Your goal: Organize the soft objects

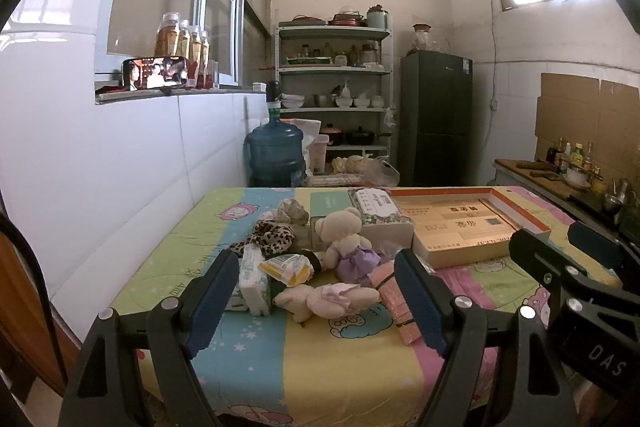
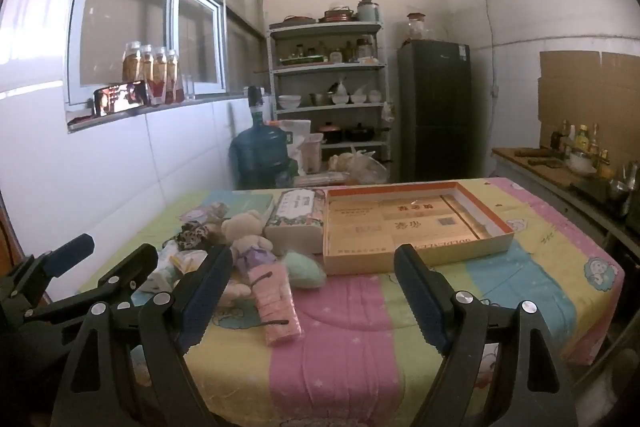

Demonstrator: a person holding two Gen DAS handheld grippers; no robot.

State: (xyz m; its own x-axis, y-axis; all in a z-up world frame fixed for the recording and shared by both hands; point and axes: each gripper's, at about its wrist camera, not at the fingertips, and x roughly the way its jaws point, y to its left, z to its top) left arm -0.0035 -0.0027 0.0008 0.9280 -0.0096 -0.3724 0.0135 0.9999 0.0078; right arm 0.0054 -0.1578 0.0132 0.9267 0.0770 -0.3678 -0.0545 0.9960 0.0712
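Left wrist view: left gripper, fingers apart, empty, above the table. Two plush bears: one seated, one lying in front. One tissue pack alongside.

Right wrist view: right gripper, fingers apart, empty. One tray holds flat cartons. One pink pack lies between the fingers.
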